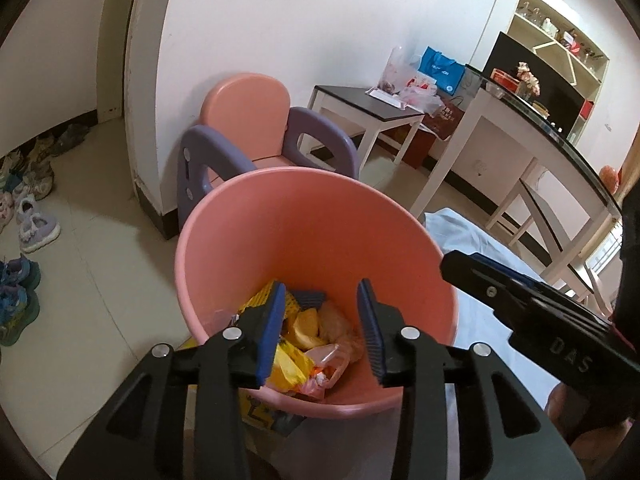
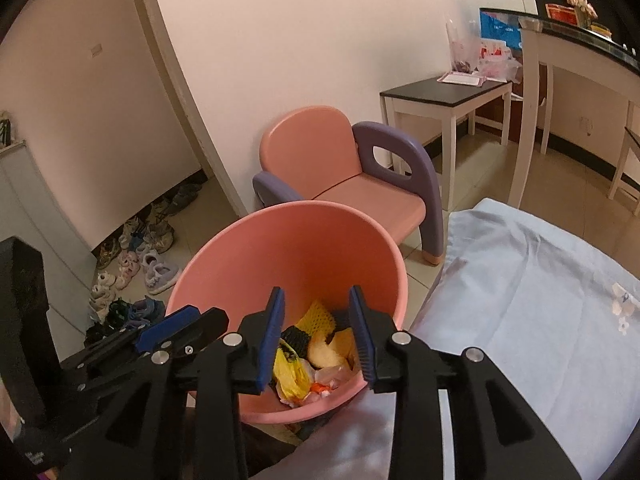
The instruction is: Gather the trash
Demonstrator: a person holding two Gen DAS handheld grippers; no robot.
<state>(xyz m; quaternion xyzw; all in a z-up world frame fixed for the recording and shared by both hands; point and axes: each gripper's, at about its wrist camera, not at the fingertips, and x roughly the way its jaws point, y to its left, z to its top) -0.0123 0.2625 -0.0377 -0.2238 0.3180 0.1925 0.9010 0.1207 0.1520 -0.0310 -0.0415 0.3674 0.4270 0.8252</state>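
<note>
Left wrist view: we see yellow wrappers (image 1: 294, 364) in our pink bin (image 1: 312, 240); both tools, left tool (image 1: 322, 328) and right tool (image 2: 316, 330), gape partway, empty.

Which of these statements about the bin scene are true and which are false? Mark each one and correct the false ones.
1. Both grippers point into a pink bin. True.
2. The bin is empty. False: wrappers and other trash lie at its bottom.
3. The left gripper is clamped on a wrapper. False: its jaws stand apart with nothing between them.
4. A small pink and purple chair stands behind the bin. True.
5. The right gripper holds nothing. True.
</note>
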